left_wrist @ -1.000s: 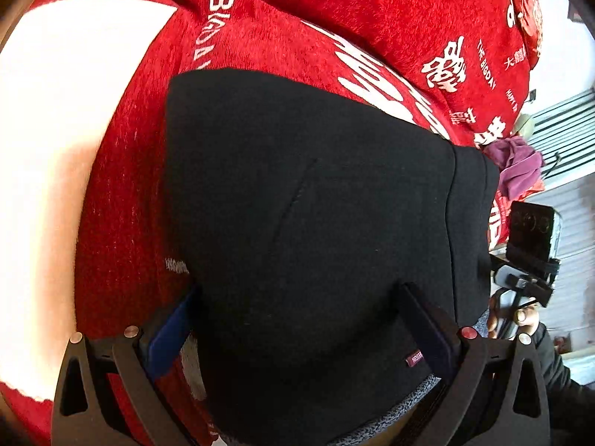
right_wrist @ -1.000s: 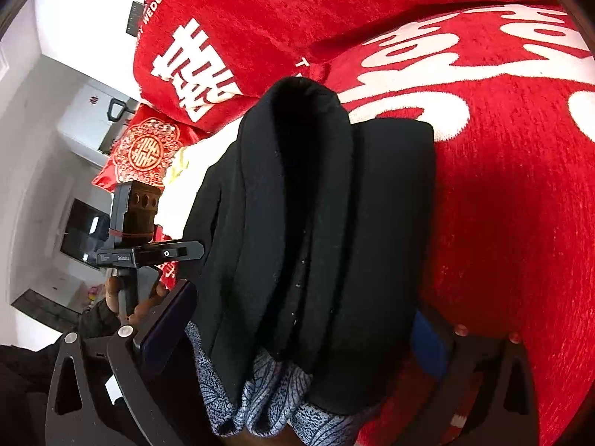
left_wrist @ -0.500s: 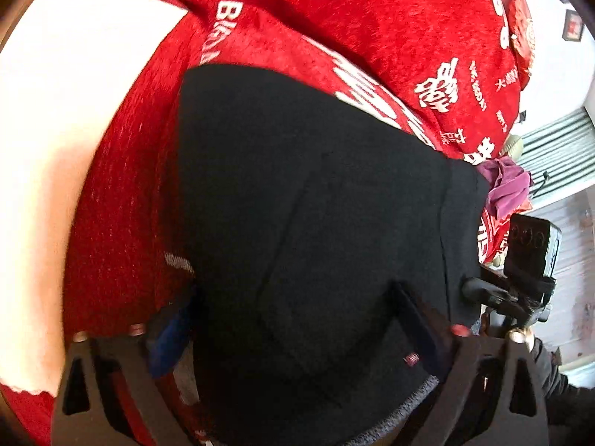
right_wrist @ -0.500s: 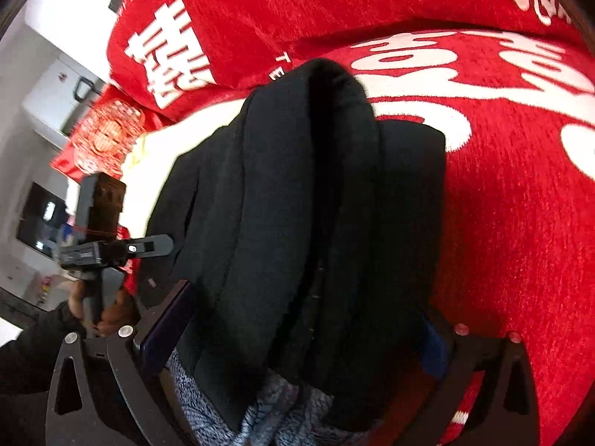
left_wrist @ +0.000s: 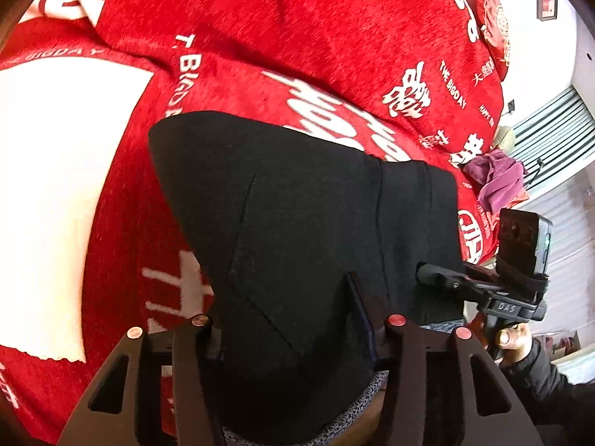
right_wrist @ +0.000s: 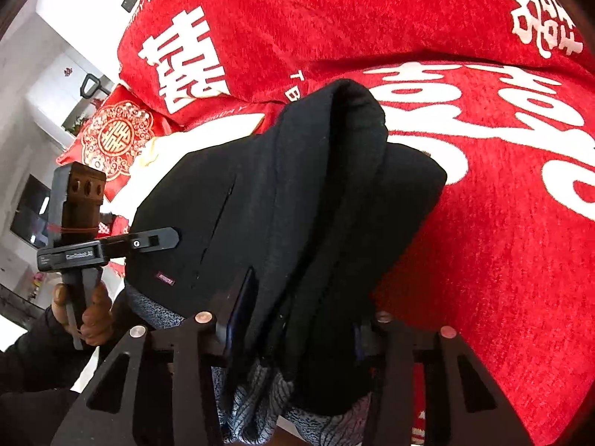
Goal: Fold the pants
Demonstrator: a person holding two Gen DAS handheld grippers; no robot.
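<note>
Folded black pants with a grey patterned lining at the near edge lie bunched over a red bedspread. My left gripper has its jaws closing on the near edge of the pants, the fabric pinched between the pads. In the right wrist view the pants rise in thick folds, and my right gripper is also closing, its pads pressed into the layers by the lining. Each gripper shows at the side of the other's view, held by a hand.
The red bedspread with white lettering covers the bed. A white sheet lies at the left, a purple cloth at the far right edge. A red patterned cushion sits behind, with room furniture beyond it.
Both grippers' jaws have narrowed from wide apart onto the pants' near edge. Both hands have risen, lifting that edge, and more of the bedspread shows around the pants.
</note>
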